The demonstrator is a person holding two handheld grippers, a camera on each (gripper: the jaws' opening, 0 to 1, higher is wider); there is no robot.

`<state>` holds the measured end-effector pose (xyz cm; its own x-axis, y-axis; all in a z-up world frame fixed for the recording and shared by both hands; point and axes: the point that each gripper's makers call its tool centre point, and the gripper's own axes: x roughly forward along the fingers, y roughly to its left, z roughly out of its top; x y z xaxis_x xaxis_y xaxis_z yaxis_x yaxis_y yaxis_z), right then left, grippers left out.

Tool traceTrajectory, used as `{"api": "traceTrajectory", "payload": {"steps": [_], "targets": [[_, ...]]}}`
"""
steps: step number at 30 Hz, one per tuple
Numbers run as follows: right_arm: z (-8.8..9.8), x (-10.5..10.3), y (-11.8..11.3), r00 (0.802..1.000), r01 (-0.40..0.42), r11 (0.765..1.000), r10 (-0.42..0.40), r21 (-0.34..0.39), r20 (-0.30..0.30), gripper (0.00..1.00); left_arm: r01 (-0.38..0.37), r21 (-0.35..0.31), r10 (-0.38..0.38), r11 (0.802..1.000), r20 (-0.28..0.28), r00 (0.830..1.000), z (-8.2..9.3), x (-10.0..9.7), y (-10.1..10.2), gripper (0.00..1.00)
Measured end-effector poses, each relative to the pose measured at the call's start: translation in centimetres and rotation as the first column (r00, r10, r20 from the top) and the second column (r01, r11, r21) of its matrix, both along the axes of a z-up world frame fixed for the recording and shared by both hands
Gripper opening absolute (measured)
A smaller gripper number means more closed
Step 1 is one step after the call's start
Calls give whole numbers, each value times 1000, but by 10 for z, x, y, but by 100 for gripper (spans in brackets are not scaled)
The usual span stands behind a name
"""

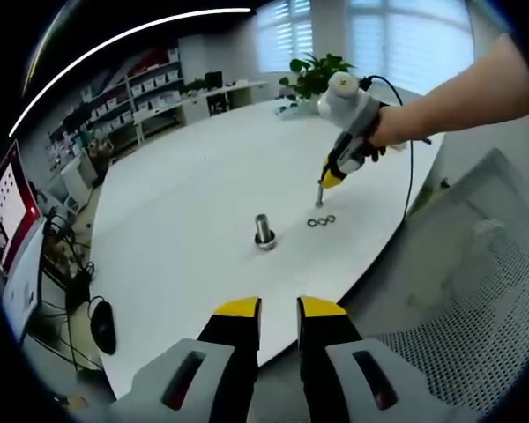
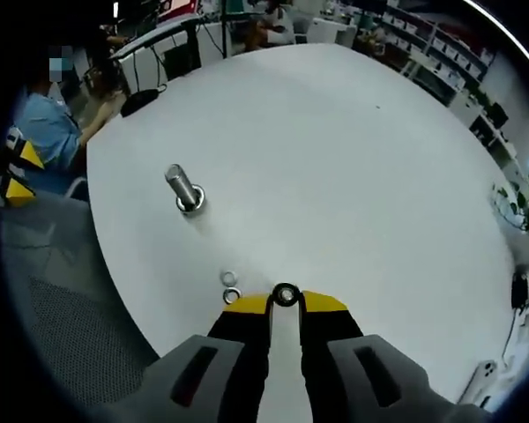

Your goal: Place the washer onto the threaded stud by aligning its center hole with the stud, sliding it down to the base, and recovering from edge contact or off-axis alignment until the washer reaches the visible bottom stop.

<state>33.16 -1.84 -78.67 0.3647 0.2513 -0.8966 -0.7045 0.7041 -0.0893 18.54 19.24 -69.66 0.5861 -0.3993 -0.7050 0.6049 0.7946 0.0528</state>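
A threaded steel stud (image 1: 264,231) (image 2: 183,188) stands upright on its base on the round white table (image 1: 185,203) (image 2: 335,150). Two loose washers (image 1: 321,220) (image 2: 230,287) lie side by side on the table, nearer the right gripper than the stud. My right gripper (image 2: 285,298) (image 1: 320,196) is shut on a third washer (image 2: 285,295), pinched at its yellow tips, hovering just above the loose pair and to the side of the stud. My left gripper (image 1: 279,308) hangs off the table's near edge, jaws slightly apart with nothing between them.
A grey mesh chair (image 1: 476,291) (image 2: 70,317) sits by the table edge. A potted plant (image 1: 313,75) stands at the far side. A monitor (image 1: 9,211) and a mouse (image 1: 103,326) are on a side desk. A seated person in blue (image 2: 44,132) is beyond the table.
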Motion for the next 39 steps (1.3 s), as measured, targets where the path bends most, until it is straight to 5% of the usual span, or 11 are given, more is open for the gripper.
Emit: {"api": "traceTrajectory", "payload": {"steps": [24,39], "targets": [[-48,-7,-7,995,-10,997,2,-82,-104,14,-23,5,23,1000,5,1000,0,1,4,13],[-27,-24,-15,995,16,996,-24,-88,-92,19,-18,1,18,1000,4,1000,0,2,3,13]]}}
